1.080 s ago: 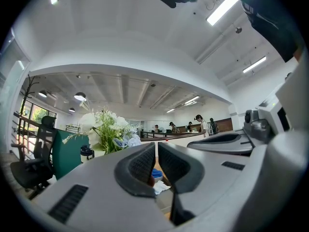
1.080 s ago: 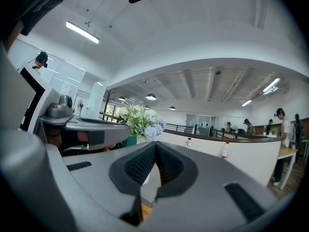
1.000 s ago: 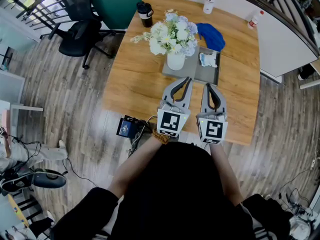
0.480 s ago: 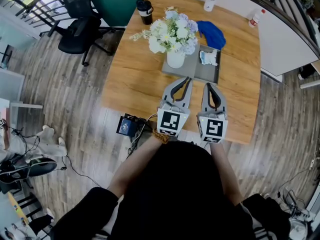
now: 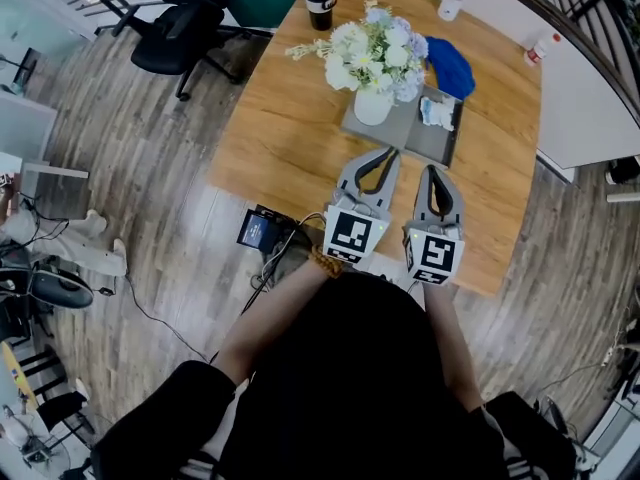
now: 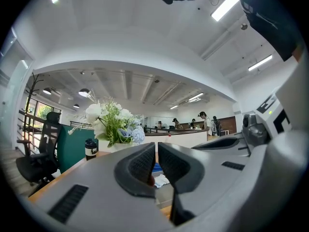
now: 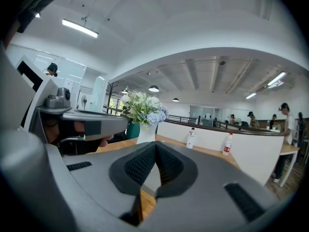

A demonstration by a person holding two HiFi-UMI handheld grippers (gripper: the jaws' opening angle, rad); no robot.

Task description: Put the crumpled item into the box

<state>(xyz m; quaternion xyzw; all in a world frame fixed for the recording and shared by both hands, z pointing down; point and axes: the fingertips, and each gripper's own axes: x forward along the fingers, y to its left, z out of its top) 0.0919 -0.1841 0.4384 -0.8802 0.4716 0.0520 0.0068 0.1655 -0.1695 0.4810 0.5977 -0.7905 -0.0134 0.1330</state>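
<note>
You lose part of the grey box [image 5: 432,144] behind the flowers [image 5: 380,50] (its crumpled white item [image 5: 437,114] is too small to identify).

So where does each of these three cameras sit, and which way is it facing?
Head view: on the person's head, facing steeply down at the wooden table; shows their arms, left hand-held gripper and right hand-held gripper.
Left gripper view: on the left hand-held gripper, facing along its jaws towards the vase of flowers; its own jaws fill the foreground.
Right gripper view: on the right hand-held gripper, facing likewise; its own jaws show, the left one beside it.
Shared: all three show the vase of flowers.
</note>
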